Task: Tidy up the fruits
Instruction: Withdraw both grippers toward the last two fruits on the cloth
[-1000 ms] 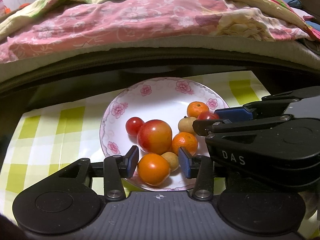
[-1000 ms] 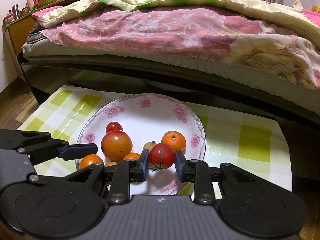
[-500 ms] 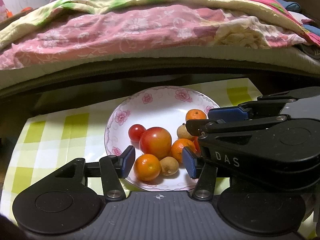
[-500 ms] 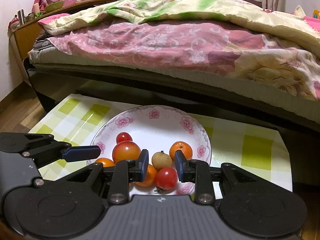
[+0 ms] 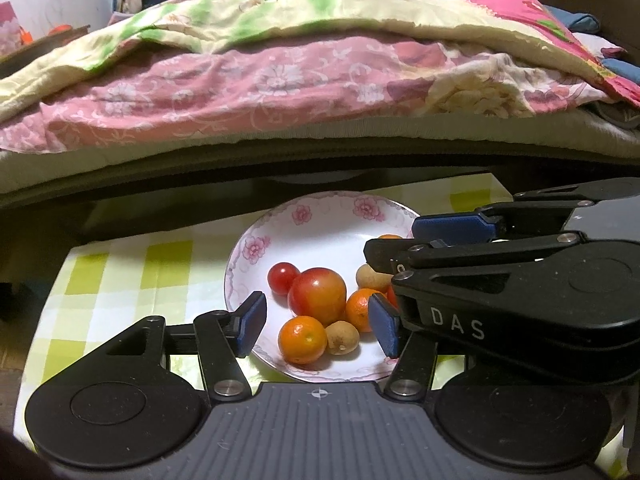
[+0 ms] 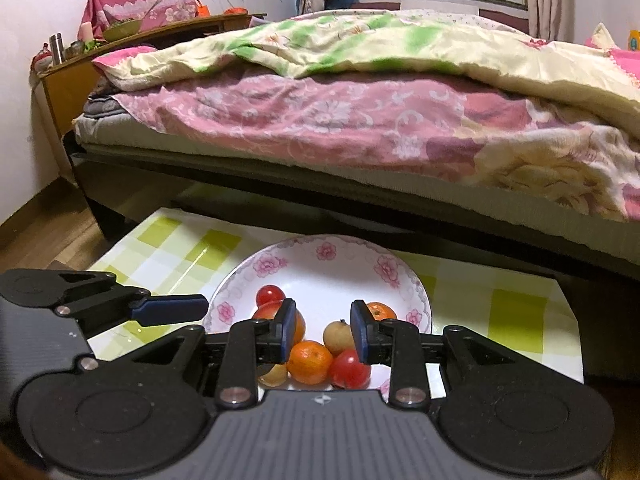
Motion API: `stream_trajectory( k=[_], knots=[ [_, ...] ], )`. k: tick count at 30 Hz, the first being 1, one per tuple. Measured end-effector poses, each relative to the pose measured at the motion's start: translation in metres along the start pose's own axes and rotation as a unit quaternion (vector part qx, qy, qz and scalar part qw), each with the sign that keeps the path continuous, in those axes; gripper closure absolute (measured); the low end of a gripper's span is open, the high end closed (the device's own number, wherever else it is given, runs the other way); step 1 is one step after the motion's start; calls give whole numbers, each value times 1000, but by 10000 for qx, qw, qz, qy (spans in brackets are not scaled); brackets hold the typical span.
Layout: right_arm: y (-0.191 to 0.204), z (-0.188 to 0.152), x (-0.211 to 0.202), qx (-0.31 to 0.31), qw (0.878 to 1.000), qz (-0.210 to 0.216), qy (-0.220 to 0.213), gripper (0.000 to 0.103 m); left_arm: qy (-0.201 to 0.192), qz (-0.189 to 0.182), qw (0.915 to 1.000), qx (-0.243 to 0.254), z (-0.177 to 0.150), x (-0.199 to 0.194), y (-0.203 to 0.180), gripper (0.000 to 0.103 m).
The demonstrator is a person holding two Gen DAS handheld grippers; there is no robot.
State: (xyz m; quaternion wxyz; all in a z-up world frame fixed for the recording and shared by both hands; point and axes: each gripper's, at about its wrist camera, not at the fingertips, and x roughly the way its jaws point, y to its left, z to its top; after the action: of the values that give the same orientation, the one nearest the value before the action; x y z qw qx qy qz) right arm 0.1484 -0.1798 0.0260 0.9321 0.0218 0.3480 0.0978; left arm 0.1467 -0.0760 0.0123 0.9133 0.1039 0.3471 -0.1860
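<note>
I have both grippers hanging over the white shallow plate with pink flower rim (image 5: 298,216), which sits on a green-and-white checked cloth (image 5: 120,276) in front of a bed with a pink floral quilt (image 5: 260,80).

Left gripper (image 5: 318,326), lower centre of its view: jaws spread and opening, nothing pinched. Framed between the blue pads, down on the plate: a round orange mandarin (image 5: 302,339) and a small tan longan-like fruit (image 5: 342,337) touching it. Just above them the big red-yellow apple (image 5: 318,295), with a small red cherry tomato (image 5: 283,277) against its upper left. A second mandarin (image 5: 362,309) sits right of the apple, half behind the right pad. The right gripper's black body covers the plate's right side.

Right gripper (image 6: 322,332), lower centre of its view: jaws a narrow gap apart, opening slightly, gripping nothing. Below the gap on the plate lie an orange mandarin (image 6: 310,362), a red tomato (image 6: 350,368) and a tan round fruit (image 6: 338,336). Another mandarin (image 6: 380,311) peeks past the right pad.

All the fruit I see is on the plate.
</note>
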Motion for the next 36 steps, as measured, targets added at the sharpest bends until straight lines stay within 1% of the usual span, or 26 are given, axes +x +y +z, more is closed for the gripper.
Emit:
stream_trajectory(
  k=[2, 10, 22, 25, 29, 36],
  knots=[
    [1, 0, -3, -13, 10000, 5, -50, 68, -23, 13, 10000, 13, 0, -3, -1, 38],
    [3, 0, -12, -52, 9999, 36, -138, 67, -48, 16, 10000, 83, 0, -11, -4, 35],
    [2, -3, -21, -31, 9999, 35, -138, 67, -5, -18, 9998, 191, -2, -19, -9, 30],
    [3, -5, -24, -20, 9999, 45, -101, 67, 26, -25, 9998, 203, -3, -22, -9, 29],
    [3, -8, -27, 17, 10000, 44, 1, 64, 112, -5, 9999, 120, -8, -29, -5, 25],
    [7, -20, -35, -50, 9998, 77, 199, 63, 309, 177, 9992, -160, -27, -47, 19, 23]
  ],
)
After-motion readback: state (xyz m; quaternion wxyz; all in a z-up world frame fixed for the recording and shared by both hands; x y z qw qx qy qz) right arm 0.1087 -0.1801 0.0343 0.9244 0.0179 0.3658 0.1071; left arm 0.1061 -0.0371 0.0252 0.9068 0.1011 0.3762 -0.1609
